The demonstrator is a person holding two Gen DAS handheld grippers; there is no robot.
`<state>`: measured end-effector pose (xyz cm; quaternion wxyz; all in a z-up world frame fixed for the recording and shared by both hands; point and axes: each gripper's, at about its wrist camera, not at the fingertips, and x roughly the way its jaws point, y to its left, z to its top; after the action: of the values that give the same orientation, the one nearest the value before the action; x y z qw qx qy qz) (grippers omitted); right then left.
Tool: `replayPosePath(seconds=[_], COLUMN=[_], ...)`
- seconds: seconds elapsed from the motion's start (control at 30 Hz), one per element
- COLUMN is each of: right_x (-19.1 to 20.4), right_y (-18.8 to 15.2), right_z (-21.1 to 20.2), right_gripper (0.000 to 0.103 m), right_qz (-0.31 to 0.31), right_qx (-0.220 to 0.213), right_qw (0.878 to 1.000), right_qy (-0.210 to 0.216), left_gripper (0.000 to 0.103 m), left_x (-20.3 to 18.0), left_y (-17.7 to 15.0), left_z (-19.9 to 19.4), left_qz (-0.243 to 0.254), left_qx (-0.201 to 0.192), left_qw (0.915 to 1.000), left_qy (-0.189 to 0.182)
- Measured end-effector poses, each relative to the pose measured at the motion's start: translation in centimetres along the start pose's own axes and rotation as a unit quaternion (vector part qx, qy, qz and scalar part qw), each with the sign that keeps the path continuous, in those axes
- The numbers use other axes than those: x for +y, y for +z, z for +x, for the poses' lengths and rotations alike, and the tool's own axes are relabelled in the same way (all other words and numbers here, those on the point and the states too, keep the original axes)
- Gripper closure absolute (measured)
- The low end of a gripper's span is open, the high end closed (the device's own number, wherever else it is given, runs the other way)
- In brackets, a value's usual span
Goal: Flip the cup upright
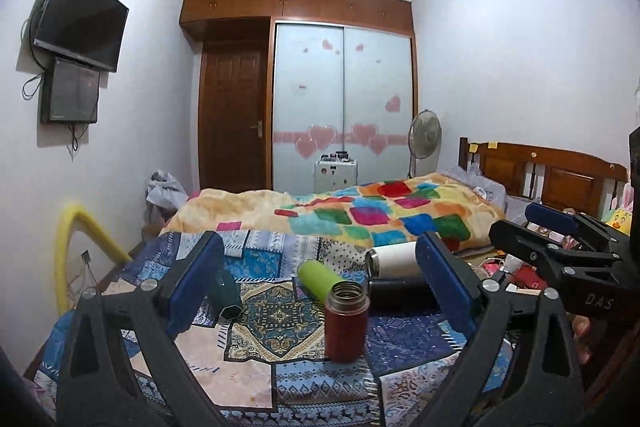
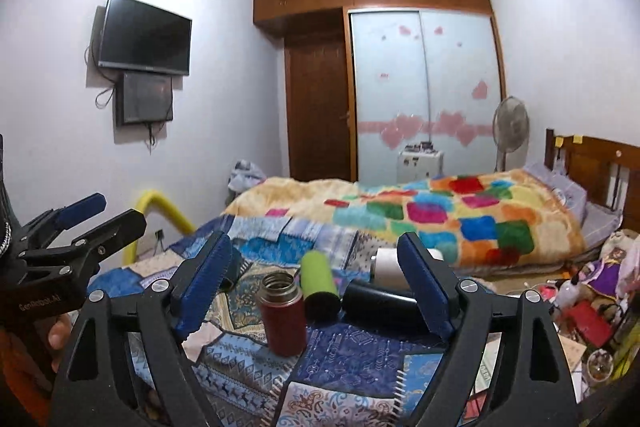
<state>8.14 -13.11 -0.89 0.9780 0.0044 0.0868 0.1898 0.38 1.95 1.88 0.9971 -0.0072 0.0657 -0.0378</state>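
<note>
Red cup upright already mid-bedspread; green, black, white and teal cups lying toward far edge. Both grippers spread wide, empty. Best: clamp green cup mid-body, tilt slowly, release once base sits flat on soft cloth.

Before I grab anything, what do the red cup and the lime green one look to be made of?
The red cup, standing upright, looks like metal: a matte red painted body with a bare, shiny threaded steel neck at its open mouth. The lime green cup, lying on its side on the patterned cloth, has a smooth matte coating; whether metal or plastic lies beneath cannot be told from here.
</note>
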Motion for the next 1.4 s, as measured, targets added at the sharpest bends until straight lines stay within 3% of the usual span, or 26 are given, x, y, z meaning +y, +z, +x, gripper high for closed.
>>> replayPosePath(seconds=[0.13, 0.23, 1.4], right_x=[-0.1, -0.1, 0.0], right_y=[-0.5, -0.9, -1.2], right_z=[-1.7, -2.3, -3.4], right_gripper=[0.016, 0.000, 0.000], right_qz=[0.002, 0.006, 0.002], right_qx=[-0.012, -0.025, -0.031], right_qw=[1.000, 0.999, 0.999], right_qy=[-0.005, -0.021, -0.026], left_gripper=[0.000, 0.000, 0.000], left_x=[-0.6, -0.9, -1.3], left_y=[-0.1, -0.1, -1.3], left_z=[-1.4, -2.0, -1.8], left_qz=[0.004, 0.005, 0.002], left_qx=[-0.013, -0.016, -0.015], left_qw=[0.9999, 0.9999, 0.9997], left_qy=[0.005, 0.003, 0.021])
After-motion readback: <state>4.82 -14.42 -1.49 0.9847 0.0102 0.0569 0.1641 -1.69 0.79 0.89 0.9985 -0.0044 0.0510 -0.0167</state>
